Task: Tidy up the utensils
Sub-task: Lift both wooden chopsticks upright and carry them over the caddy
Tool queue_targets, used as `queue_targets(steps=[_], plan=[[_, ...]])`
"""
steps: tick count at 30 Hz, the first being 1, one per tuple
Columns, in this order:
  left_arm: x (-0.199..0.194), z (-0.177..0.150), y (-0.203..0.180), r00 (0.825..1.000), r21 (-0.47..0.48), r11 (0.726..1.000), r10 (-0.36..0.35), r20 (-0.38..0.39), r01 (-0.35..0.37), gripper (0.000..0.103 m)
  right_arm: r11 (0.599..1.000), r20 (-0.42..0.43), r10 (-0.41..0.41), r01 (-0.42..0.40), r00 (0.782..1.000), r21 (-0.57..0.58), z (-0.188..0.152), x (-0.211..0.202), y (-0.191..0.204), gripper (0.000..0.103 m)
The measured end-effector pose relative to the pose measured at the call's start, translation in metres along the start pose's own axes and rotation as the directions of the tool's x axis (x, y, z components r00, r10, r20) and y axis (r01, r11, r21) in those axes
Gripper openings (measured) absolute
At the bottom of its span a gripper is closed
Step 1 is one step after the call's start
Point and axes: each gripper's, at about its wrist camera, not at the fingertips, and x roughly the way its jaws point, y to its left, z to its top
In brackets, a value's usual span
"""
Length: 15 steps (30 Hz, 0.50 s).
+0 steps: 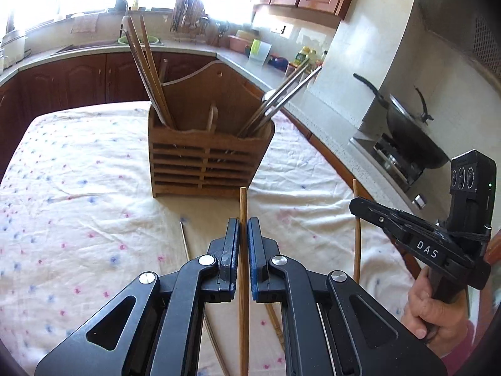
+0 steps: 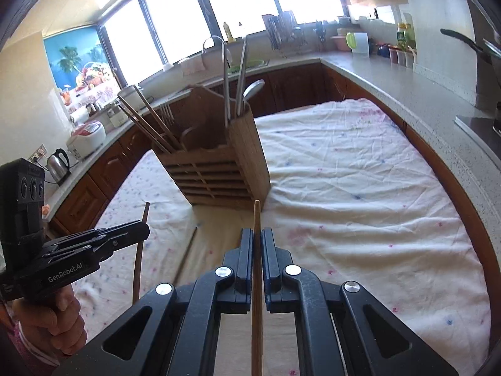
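Observation:
A wooden slatted utensil holder [image 1: 206,156] stands on the cloth-covered table, also in the right wrist view [image 2: 219,169]. Its left compartment holds wooden chopsticks [image 1: 147,72]; its right one holds metal utensils [image 1: 281,97]. My left gripper [image 1: 243,228] is shut on a wooden chopstick [image 1: 243,206] that points at the holder. My right gripper [image 2: 256,238] is shut on another wooden chopstick [image 2: 256,216]; it also shows in the left wrist view [image 1: 357,206], to the right. Both are a short way in front of the holder.
A thin metal stick [image 1: 185,238] and more sticks [image 1: 216,344] lie on the flowered tablecloth [image 1: 78,188] under my left gripper. A counter [image 2: 407,94] curves around the table's right side, with a wok on a stove [image 1: 410,131].

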Motion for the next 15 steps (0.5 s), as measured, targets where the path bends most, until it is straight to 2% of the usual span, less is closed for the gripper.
queue_targets(steps=[8, 15], plan=[[-0.064, 0.021, 0.014, 0.991, -0.024, 0.999, -0.023, 0.133, 0.026, 0.005, 0.999, 0.157, 0.034, -0.030, 0.987, -0.029, 0.032, -0.061, 0.019, 0.005], [-0.092, 0.032, 0.024, 0.975, -0.049, 0.999, -0.006, 0.221, 0.017, 0.005, 0.998, 0.230, 0.036, -0.025, 0.973, -0.050, 0.048, -0.079, 0.033, 0.005]])
